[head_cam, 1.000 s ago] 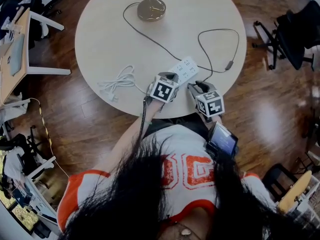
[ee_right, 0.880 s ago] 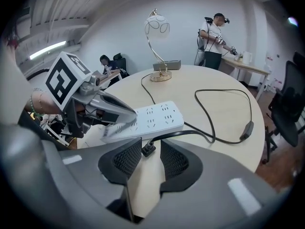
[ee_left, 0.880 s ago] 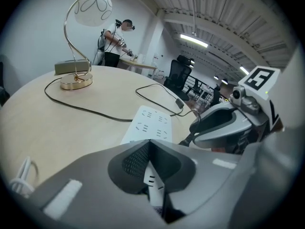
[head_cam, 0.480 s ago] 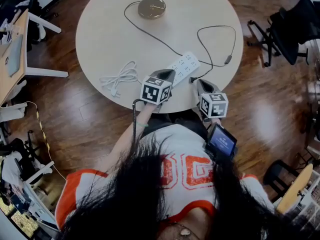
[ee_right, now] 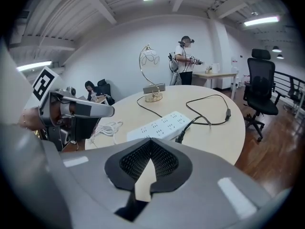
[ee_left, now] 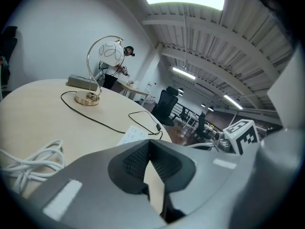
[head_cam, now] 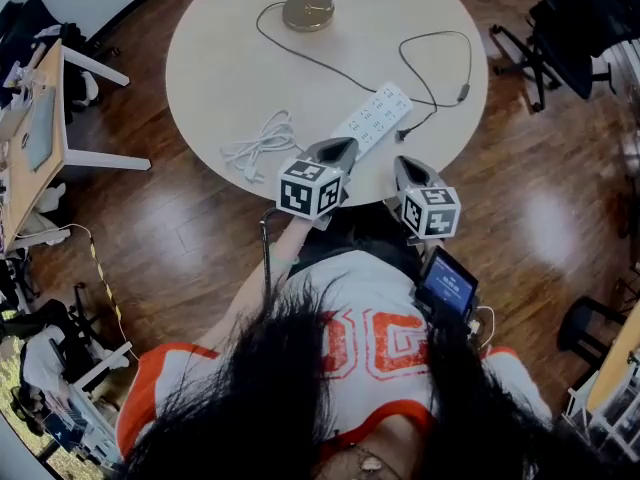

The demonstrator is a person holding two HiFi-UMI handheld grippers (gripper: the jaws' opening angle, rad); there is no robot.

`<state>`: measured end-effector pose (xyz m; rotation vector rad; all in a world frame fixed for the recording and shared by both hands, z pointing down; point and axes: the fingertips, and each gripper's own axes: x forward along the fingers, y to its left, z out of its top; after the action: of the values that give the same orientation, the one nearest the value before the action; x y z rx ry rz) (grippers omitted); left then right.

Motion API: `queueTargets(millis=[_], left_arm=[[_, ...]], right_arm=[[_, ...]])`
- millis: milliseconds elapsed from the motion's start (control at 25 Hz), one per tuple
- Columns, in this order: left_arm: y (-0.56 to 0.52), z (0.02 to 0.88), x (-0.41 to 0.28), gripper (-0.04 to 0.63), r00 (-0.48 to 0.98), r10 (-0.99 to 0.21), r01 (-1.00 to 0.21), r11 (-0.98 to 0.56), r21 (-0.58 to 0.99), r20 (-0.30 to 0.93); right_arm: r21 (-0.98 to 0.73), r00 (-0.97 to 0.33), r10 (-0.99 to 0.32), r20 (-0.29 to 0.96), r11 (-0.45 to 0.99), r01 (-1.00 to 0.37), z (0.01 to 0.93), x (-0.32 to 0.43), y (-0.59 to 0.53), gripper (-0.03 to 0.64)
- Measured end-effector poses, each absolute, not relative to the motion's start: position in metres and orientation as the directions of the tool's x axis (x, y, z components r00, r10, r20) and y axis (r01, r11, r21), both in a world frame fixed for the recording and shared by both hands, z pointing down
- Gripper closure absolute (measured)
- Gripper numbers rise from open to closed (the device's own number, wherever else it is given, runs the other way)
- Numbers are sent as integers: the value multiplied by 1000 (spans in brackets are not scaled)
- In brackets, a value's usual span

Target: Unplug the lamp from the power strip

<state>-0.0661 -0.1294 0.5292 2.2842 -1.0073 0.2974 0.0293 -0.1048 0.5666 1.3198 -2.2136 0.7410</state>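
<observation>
Lamp (head_cam: 305,10) far side; strip (head_cam: 375,120) nearer. Left gripper (head_cam: 335,149), right gripper (head_cam: 408,166) both closed tight, empty, short of strip. Plug (head_cam: 404,132) at strip end, looks out, unsure. Risk: plug half-seated; snagged cord drags lamp.

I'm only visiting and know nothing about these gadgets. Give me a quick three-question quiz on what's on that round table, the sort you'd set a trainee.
1. True or false: the right gripper is clamped on the white power strip.
2. In the head view, what lies left of that strip? A) a coiled white cable B) a mug C) a book
3. Fill in: the lamp's round base is ____ coloured.
Key: 1 false, its jaws are shut on nothing; 2 A; 3 gold.
</observation>
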Motion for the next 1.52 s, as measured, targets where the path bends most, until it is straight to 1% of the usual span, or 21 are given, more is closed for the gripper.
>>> queueTargets(millis=[200, 360, 600, 760, 840, 1000, 1280, 1520], left_arm=[[-110, 525, -54, 595, 705, -575, -709, -548, 445, 415], [-93, 523, -42, 595, 712, -573, -702, -558, 443, 406], [-81, 516, -30, 595, 686, -615, -724, -527, 445, 389], [-61, 505, -14, 595, 652, -650, -757, -527, 386, 390], [-48, 497, -2, 595, 640, -666, -768, -530, 359, 383], [-15, 486, 19, 595, 628, -689, -776, -521, 355, 362], [31, 492, 32, 595, 611, -687, -791, -505, 347, 394], [43, 494, 37, 595, 615, -672, -788, -517, 334, 412]], right_arm=[[-236, -426, -673, 604, 360, -903, 559, 38, -83, 615], [-236, -434, -670, 603, 371, -898, 555, 46, -72, 615], [-223, -467, -659, 590, 423, -878, 547, 56, -53, 615], [-192, -467, -686, 558, 441, -877, 534, 78, -31, 617], [-205, -476, -700, 533, 439, -875, 526, 90, -20, 615], [-254, -516, -706, 485, 450, -856, 516, 104, 5, 617], [-284, -583, -676, 451, 510, -812, 518, 94, 41, 617], [-280, -588, -680, 439, 518, -808, 516, 94, 54, 617]])
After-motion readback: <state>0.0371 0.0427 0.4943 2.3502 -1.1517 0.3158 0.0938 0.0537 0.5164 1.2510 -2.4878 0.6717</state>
